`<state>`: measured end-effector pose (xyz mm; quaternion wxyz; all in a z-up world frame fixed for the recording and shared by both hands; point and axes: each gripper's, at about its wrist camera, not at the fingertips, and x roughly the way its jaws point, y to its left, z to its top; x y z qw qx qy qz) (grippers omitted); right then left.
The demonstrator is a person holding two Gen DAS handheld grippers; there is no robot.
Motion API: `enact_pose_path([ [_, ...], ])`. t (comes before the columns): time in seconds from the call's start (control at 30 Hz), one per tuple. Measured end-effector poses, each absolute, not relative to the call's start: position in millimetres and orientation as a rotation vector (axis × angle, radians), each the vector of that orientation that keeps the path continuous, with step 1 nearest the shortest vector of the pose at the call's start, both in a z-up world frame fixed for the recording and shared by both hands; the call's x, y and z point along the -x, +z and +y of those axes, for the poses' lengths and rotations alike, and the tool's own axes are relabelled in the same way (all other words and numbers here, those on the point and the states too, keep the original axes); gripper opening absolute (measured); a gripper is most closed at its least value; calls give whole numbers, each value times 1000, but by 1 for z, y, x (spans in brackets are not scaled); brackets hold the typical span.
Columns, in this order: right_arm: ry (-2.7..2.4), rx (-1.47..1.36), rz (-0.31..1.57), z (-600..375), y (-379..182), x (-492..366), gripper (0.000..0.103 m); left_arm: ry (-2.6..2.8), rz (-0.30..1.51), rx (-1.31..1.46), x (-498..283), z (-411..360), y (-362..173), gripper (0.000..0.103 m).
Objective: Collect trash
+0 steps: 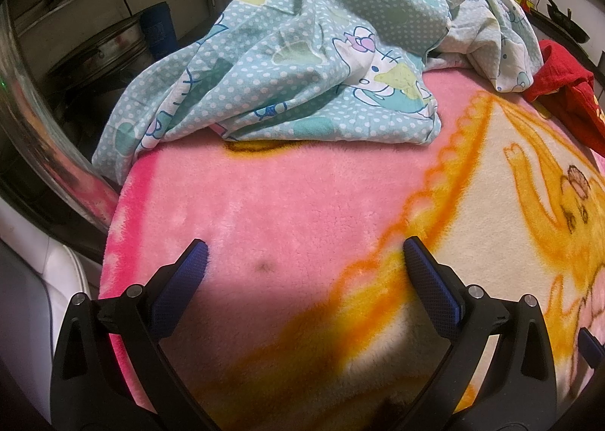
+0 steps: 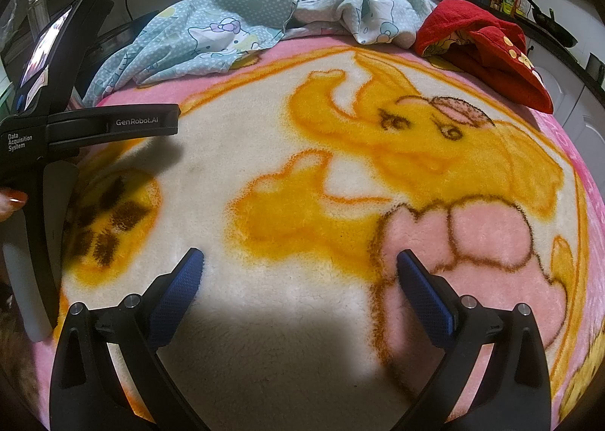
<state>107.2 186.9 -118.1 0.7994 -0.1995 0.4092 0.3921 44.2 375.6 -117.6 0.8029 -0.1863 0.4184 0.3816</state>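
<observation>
The fleece blanket (image 2: 340, 173) fills almost everything, pink around the edge with a big orange cartoon elephant on cream in the middle. At the far end of the blanket there's a crumpled teal sheet (image 1: 302, 64) with white dots and cartoon cats, lying right on the pink border. Just beside the sheet, on the blanket's far right corner, is a bunched-up red cloth (image 2: 487, 52) with yellow dots.

Left gripper (image 1: 304, 255) hovers over the blanket's near left part, fingers spread wide, nothing between them. Right gripper (image 2: 298, 262) is over the elephant print, also spread wide and empty.

Near the left gripper, on the pink part of the blanket, there's a small dark speck (image 1: 266, 265); can't tell if it's trash or a stain. No other trash visible that I can make out.
</observation>
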Motion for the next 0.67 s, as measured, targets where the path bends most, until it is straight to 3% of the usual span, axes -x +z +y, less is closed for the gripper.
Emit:
enact_pose_path([
  [0.67,841,428,878,187,-118,-107,98,823,897,396,-43,376,-117,94],
])
